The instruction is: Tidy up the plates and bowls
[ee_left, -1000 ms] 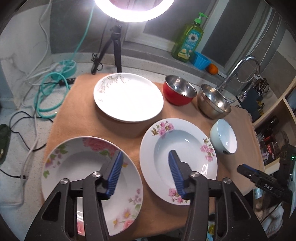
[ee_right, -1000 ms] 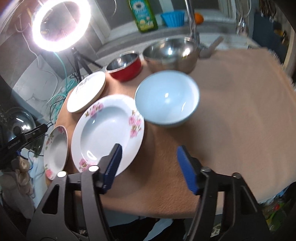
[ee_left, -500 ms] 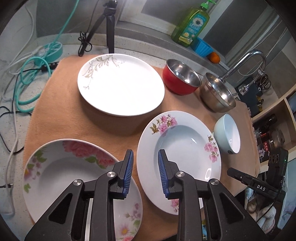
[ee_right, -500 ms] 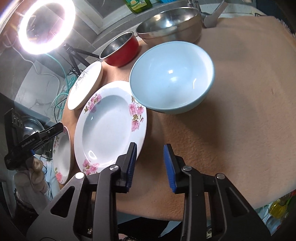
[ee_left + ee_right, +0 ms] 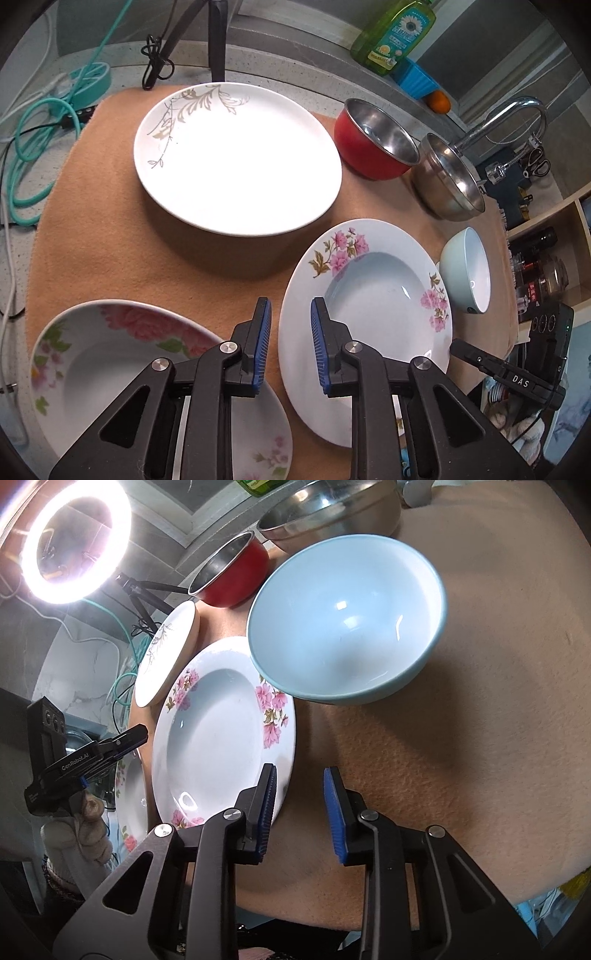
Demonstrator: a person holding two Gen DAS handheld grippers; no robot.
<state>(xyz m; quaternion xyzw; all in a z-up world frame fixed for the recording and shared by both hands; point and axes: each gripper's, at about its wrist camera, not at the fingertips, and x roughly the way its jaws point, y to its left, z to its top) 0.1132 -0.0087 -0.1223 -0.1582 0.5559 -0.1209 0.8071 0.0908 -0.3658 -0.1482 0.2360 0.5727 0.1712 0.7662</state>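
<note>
Both tongs are closing with nothing between their pads: my left tongs hang above the orange cloth between the peony plate and the pink-flower plate, my right tongs beside that plate's rim. A pale blue bowl sits just beyond on the surface.

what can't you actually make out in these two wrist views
- Big-flower plate, left wrist view: its near edge is hidden behind the left gripper.
- Steel bowl, right wrist view: its far rim is cut off by the top edge.
- Soap bottle, left wrist view: its top is cut off and the label print is too small to read.
</note>
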